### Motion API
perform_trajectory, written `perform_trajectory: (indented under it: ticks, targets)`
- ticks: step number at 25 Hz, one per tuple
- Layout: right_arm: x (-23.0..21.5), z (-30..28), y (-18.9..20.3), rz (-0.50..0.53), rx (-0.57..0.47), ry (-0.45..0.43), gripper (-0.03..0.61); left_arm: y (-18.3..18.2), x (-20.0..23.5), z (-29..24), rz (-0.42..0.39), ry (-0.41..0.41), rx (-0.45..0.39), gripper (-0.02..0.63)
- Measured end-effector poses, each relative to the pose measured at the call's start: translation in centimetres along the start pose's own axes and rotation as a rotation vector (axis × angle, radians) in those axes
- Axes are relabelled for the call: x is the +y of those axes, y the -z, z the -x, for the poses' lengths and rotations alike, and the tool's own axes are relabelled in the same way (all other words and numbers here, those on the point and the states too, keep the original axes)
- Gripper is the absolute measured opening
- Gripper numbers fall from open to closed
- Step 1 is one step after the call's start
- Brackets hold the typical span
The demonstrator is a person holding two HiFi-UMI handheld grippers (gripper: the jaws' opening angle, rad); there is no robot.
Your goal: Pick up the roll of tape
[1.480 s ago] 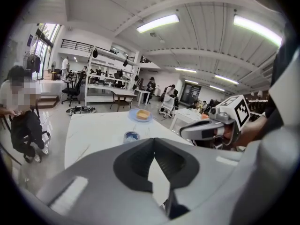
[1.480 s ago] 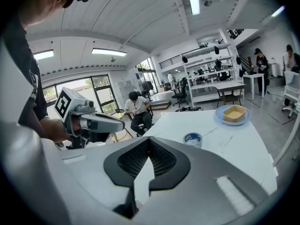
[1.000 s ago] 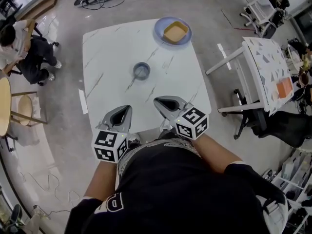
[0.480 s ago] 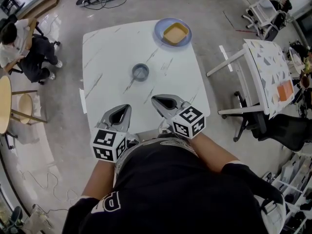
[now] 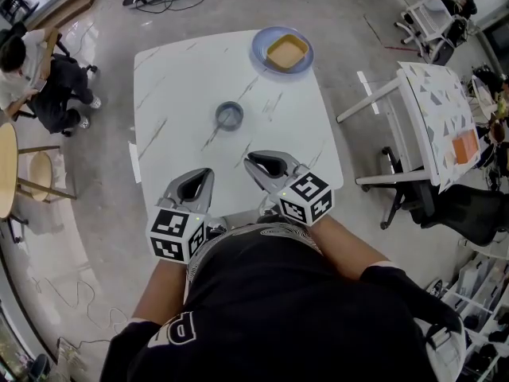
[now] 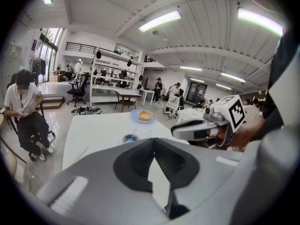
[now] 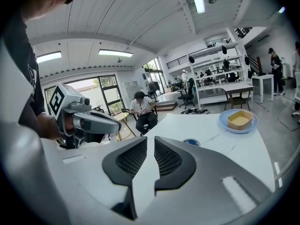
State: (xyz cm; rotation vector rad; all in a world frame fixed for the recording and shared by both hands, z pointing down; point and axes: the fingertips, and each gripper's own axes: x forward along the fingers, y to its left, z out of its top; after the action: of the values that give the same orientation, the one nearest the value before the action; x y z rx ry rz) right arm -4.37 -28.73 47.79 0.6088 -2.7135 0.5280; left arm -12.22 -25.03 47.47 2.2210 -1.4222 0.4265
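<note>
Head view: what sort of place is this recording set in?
Probably an open-plan workshop or lab office: long ceiling strip lights, shelving racks along the far wall, wheeled office chairs, and a person seated beside the white marble-pattern table.

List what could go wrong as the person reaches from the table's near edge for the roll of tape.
1. The roll of tape lies flat on the smooth table. Fingers coming in low may push it along rather than grip it.
2. The left gripper has its fingers together and the right gripper has them barely apart. Unless opened wider first, either would likely knock the roll.
3. The blue plate sits beyond the roll, so an overshoot could strike it.
</note>
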Motion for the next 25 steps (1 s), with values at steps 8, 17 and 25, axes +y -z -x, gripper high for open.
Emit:
perform_trajectory:
  ticks: [8, 17, 25]
  targets:
    - [0.1, -0.6, 0.1, 0.018, 0.017, -0.013, 0.041, 0.1, 0.5, 0.1, -0.001, -0.011, 0.002, 0.058]
    - [0.0, -1.7, 1.2, 0.142, 0.100, 0.002, 0.040, 0.7, 1.1, 0.3, 0.027, -0.025, 0.009, 0.058]
    - [-1.6, -4.1, 2.9, 0.316, 0.229, 0.011, 0.040, 2.2, 1.9, 0.5, 0.061, -0.049, 0.036, 0.058]
